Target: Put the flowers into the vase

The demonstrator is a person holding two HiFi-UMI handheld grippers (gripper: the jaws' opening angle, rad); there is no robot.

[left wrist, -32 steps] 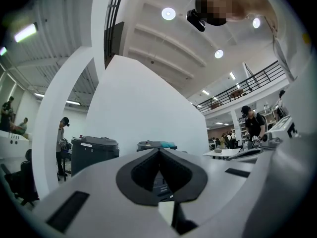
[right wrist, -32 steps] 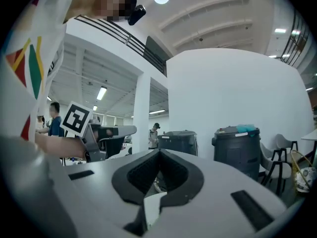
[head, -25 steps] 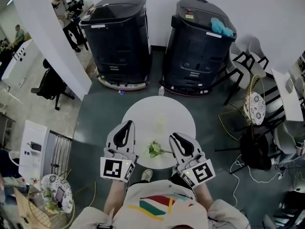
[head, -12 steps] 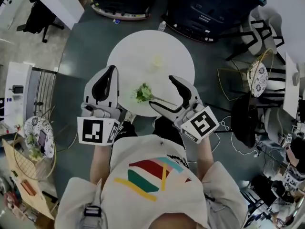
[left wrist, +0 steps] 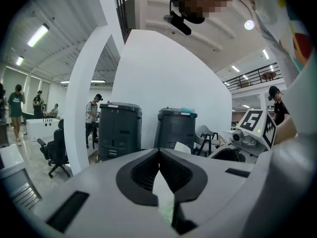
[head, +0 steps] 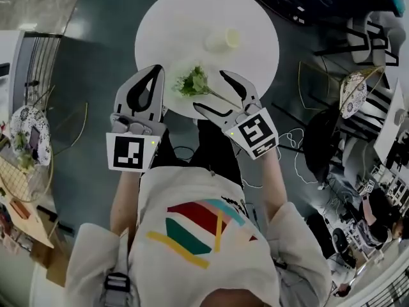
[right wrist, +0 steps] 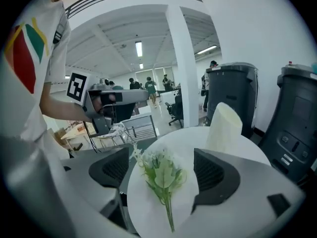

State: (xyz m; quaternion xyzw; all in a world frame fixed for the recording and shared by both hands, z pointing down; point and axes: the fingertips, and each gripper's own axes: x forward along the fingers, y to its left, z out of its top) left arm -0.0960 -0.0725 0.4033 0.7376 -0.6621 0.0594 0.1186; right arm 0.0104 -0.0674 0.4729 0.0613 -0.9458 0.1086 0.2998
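Observation:
A small bunch of green and white flowers (head: pixel 192 82) (right wrist: pixel 161 175) lies on the round white table (head: pixel 185 18), near its front edge. The stem runs back between the jaws of my right gripper (head: pixel 211 91) (right wrist: pixel 163 170). Those jaws have just opened wide and stand open on either side of the bunch, not pressing it. A pale cream vase (head: pixel 223 40) (right wrist: pixel 223 125) stands upright further in on the table. My left gripper (head: pixel 155 71) (left wrist: pixel 159 151) hovers left of the flowers, shut, its tips touching with nothing between them.
Two big dark wheeled machines (left wrist: pixel 119 130) (right wrist: pixel 233 98) stand beyond the table. Chairs (head: pixel 377 37) and cables are on the right. A wire rack (head: pixel 32 139) stands on the left. People stand further off in the room.
Both grippers have come down towards the table's front edge. The right gripper's jaws, shut a second ago, stand open around the flower stem. The left gripper stays shut.

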